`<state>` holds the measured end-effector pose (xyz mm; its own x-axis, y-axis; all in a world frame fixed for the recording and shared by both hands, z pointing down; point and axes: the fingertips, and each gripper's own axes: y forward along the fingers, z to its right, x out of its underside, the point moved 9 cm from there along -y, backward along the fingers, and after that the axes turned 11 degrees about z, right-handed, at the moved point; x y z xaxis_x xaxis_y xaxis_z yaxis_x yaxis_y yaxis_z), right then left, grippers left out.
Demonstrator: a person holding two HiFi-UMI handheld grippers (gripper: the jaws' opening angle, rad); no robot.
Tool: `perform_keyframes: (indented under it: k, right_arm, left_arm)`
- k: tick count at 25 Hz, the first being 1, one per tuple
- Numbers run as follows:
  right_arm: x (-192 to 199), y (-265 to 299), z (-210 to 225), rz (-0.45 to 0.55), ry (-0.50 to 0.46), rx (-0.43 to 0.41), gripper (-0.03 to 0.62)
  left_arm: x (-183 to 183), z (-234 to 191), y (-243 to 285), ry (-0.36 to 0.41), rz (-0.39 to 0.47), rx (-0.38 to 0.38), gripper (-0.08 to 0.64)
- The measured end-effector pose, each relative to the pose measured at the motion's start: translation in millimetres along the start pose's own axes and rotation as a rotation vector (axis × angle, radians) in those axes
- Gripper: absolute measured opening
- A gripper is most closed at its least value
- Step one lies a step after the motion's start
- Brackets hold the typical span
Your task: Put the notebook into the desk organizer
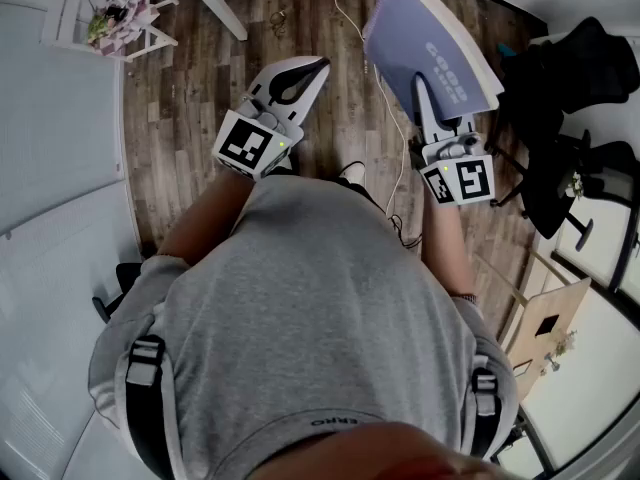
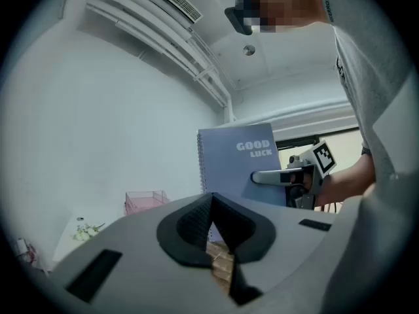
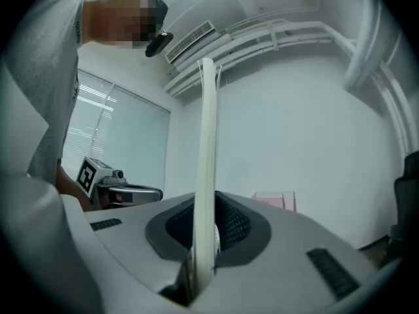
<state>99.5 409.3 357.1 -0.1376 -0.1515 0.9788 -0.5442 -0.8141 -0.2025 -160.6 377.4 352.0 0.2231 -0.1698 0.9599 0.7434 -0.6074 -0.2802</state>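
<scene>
the right gripper pinches the upright notebook in its jaws, the left gripper has jaws pressed together, empty.

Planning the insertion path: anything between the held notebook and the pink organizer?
Nothing visible. The right gripper holds the notebook upright in open air. In both gripper views, no object shows in the gap to the pink organizer.

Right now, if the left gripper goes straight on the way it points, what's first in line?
Likely the notebook, held by the right gripper; its spiral edge sits right past the left gripper's tips. Depth unclear, it could slip past.
</scene>
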Motion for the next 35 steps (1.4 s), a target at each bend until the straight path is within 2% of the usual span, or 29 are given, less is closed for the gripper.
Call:
perform_keyframes:
  k: [3,5,10,13,16,20,27,35]
  right_arm:
    - [-4,-10,9,-0.001,-0.031,-0.021,0.038]
    - [-5,-15,13,-0.004,-0.038,-0.034,0.037]
    - [-5,-19,15,-0.007,-0.032,-0.052,0.037]
    - [-5,-20,16,-0.002,0.004,-0.069,0.038]
    - [-8,-21,17,0.012,0.022,-0.086,0.038]
    - [-11,-24,18,-0.004,-0.024,-0.081,0.038]
    - [-10,-37,35,-0.013,-0.016,-0.090,0.038]
    - [-11,-53,57,-0.005,-0.003,-0.145,0.038]
  left_arm:
    - [-1,17,12,-0.011,0.019,-0.022,0.018]
    - [-1,25,17,0.014,0.014,-0.023,0.018]
    - [4,35,14,0.026,-0.004,-0.048,0.018]
    - [4,36,12,0.018,0.004,-0.063,0.018]
    - [3,37,14,0.005,0.025,-0.058,0.018]
    - [5,40,18,0.015,0.043,-0.052,0.018]
    - [11,56,34,0.016,0.020,-0.045,0.018]
    - [16,81,54,0.035,0.006,-0.072,0.018]
